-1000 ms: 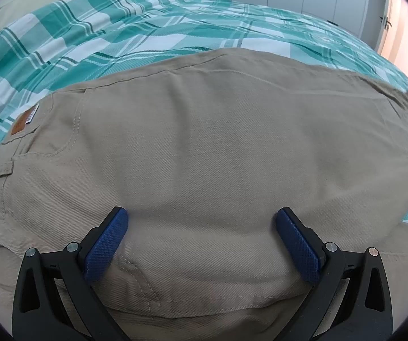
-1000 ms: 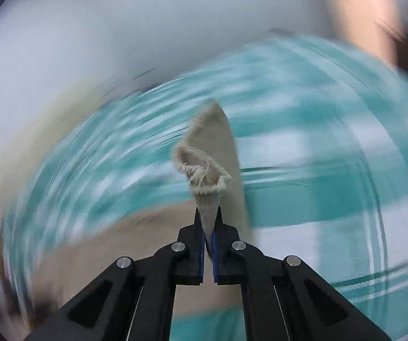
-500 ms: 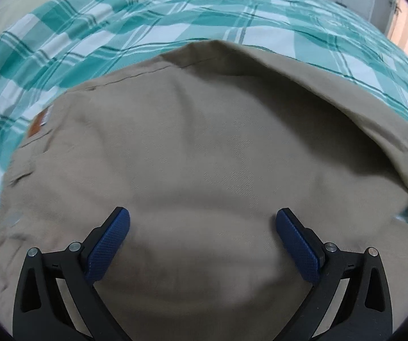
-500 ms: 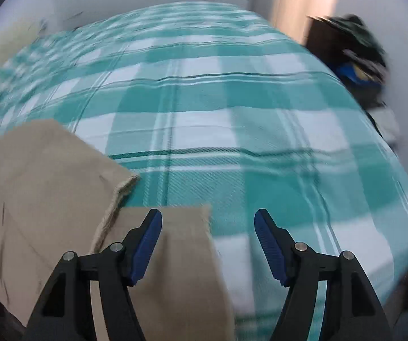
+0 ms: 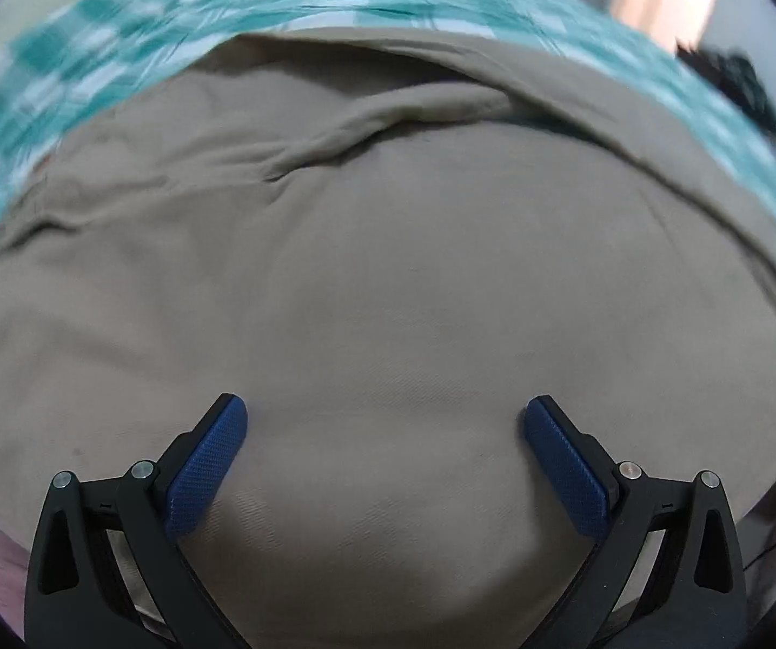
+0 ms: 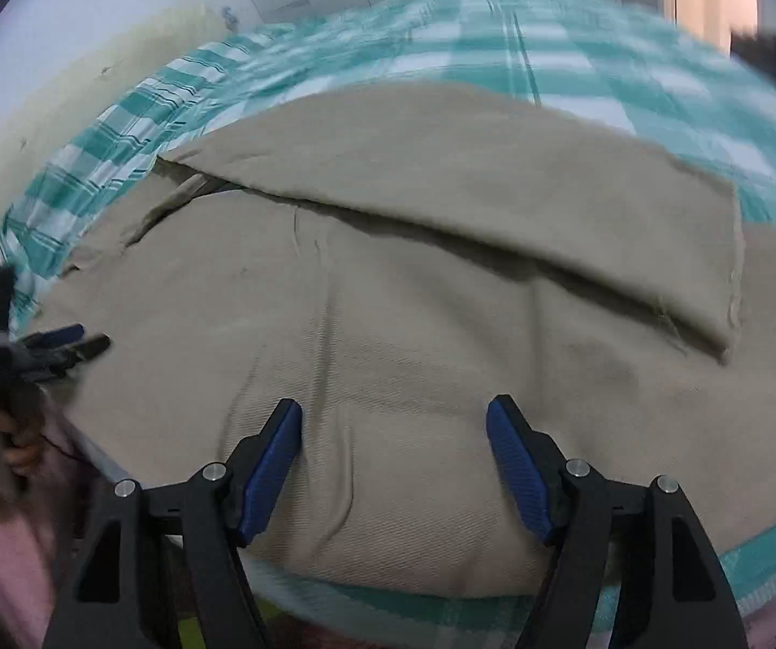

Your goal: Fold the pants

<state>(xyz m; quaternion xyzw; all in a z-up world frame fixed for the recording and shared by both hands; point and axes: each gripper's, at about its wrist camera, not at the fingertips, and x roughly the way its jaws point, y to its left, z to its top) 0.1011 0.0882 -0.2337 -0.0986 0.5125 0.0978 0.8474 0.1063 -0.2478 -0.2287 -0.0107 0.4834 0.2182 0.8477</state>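
Starting at our left, the left tongs (image 5: pixel 385 454) hang spread over the broad tan pants (image 5: pixel 388 281), nothing pinched between their pads; cloth lies right under and ahead of them. Further right, the right tongs (image 6: pixel 394 459) have just been opening and now stand spread too, with only flat cloth beneath. Beyond them the folded-over leg (image 6: pixel 496 205) lies across the pants on the checked bed (image 6: pixel 604 70), its hem off to their right. We judge one fold laid and released. Next we would need a fresh pinch on an edge, probably the near one, to double the bundle again.
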